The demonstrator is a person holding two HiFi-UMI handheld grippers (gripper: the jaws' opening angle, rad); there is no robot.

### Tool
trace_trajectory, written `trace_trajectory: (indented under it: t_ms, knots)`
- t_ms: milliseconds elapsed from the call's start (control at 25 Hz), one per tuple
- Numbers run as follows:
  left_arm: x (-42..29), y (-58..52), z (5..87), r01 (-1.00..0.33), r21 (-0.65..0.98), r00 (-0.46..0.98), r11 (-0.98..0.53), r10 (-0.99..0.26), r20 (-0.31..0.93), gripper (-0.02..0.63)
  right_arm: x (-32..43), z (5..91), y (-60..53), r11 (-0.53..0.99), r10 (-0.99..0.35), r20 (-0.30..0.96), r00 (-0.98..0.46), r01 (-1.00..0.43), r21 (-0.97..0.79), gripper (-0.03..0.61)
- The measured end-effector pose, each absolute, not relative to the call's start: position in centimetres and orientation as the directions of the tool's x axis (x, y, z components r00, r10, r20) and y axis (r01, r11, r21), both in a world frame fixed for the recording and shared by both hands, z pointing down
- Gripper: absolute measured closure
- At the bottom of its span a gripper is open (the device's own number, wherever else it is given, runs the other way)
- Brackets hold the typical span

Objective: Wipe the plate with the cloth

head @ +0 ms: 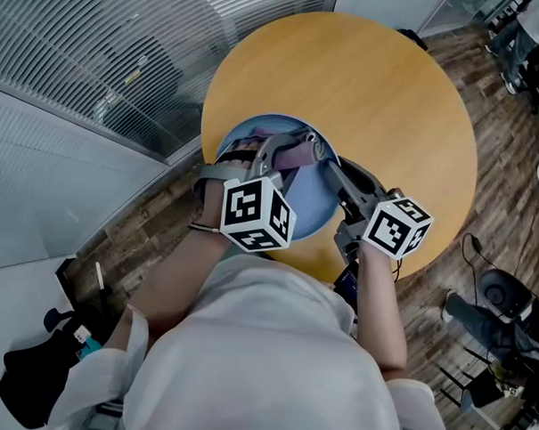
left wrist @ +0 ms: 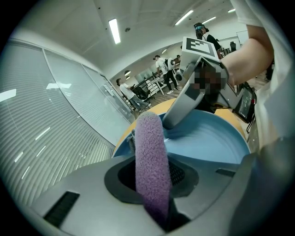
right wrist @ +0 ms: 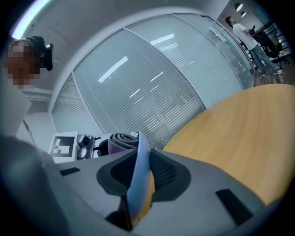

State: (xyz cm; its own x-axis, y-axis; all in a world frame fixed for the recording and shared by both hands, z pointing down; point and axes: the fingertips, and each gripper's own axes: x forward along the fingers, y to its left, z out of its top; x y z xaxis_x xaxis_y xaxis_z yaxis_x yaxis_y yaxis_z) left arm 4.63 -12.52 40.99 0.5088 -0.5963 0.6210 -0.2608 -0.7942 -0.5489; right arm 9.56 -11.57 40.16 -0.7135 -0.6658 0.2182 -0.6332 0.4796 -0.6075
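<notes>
the blue plate (head: 311,211) sits at the near edge of the round wooden table (head: 373,89), in the middle of the head view, with its lower edge reaching past the tabletop over the wood-plank floor (head: 511,202). the right gripper (head: 331,164) comes in from the lower right of that view and clamps the plate's right rim; in the right gripper view the thin blue edge stands upright between the two dark pads (right wrist: 162,171), which close against it. the left gripper (head: 288,153) reaches in from the lower left over the plate's inside and is clenched on the purple cloth (head: 301,152). in the left gripper view the cloth rises as a fuzzy folded roll out of the closed jaws, leaning over the plate's hollow, and the right gripper's grey finger meets the plate's far rim just behind it. whether the cloth touches the plate's surface cannot be told. a glass wall with blinds (head: 125,61) fills the upper left of the head view.
</notes>
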Motion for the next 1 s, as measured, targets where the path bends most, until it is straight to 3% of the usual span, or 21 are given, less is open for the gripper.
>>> trace_trajectory:
  t_ms: [1000]
  knots:
    - [4.1,-10.5,41.4,-0.175,-0.593,0.509,-0.786,-0.588,0.629,0.531,10.2,39.6,-11.8,0.433,-0.695,0.159,-0.702,-0.584,-0.687,0.494]
